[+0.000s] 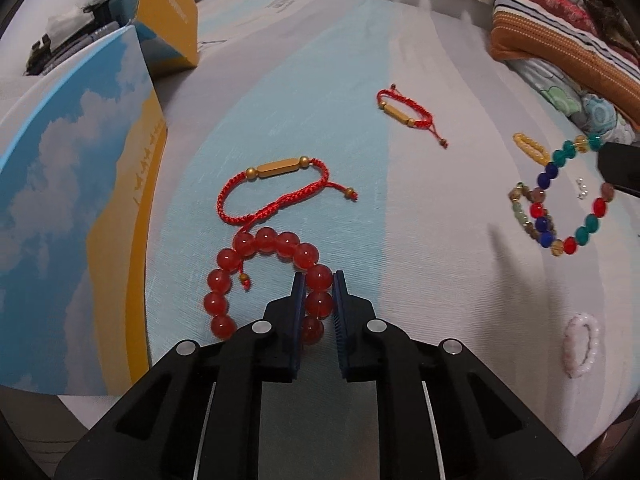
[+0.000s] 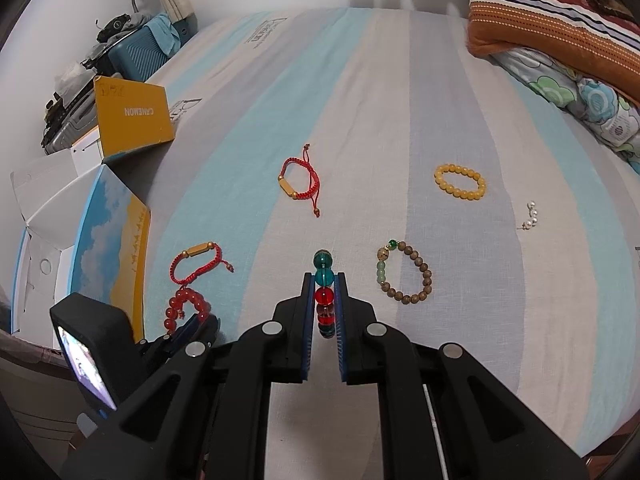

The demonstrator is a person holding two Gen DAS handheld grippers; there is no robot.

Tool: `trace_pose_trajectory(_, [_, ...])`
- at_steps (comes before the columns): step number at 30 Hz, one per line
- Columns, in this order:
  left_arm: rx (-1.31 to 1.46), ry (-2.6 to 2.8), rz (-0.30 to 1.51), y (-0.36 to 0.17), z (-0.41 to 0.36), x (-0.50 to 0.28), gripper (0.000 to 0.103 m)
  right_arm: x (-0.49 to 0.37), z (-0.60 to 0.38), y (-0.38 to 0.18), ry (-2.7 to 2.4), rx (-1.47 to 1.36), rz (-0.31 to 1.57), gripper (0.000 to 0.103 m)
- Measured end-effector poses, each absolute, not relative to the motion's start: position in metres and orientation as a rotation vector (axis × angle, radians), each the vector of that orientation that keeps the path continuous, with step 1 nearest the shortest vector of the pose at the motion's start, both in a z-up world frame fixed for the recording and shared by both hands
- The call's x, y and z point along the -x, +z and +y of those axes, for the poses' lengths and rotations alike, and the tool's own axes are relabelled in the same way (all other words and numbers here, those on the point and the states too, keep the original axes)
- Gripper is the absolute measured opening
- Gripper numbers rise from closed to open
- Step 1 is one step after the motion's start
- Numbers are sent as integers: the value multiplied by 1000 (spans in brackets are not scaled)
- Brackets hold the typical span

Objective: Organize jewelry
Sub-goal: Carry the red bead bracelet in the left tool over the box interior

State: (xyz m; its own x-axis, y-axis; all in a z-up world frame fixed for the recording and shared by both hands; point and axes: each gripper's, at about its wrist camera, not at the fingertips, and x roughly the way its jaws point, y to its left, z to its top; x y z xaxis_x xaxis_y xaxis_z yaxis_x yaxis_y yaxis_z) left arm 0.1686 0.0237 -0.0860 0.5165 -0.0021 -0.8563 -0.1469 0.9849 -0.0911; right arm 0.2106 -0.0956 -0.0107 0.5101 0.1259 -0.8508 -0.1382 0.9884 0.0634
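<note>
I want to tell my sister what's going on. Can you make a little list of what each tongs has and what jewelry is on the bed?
surface: striped bedsheet
left tongs: shut on red bead bracelet
right tongs: shut on multicoloured bead bracelet
lying loose: two red cord bracelets, yellow bead bracelet, brown bead bracelet, pearl piece, pink bead bracelet
nearby: open box at bed's left edge

glossy red beads (image 1: 256, 276), matt woven bedsheet (image 1: 400, 220)

Striped bedsheet (image 2: 400, 80) as base. Orange pillow (image 2: 560, 36) at its far right corner, open sky-print box (image 2: 108, 232) on left edge, teal suitcase (image 2: 148, 54) beyond far-left corner.
</note>
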Motion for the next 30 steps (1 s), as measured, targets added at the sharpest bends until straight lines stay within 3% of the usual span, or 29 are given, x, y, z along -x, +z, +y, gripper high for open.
trace_pose_trajectory(30, [193,31,987,13,42,-139,12,-194,-109,44,201,-40,918,9])
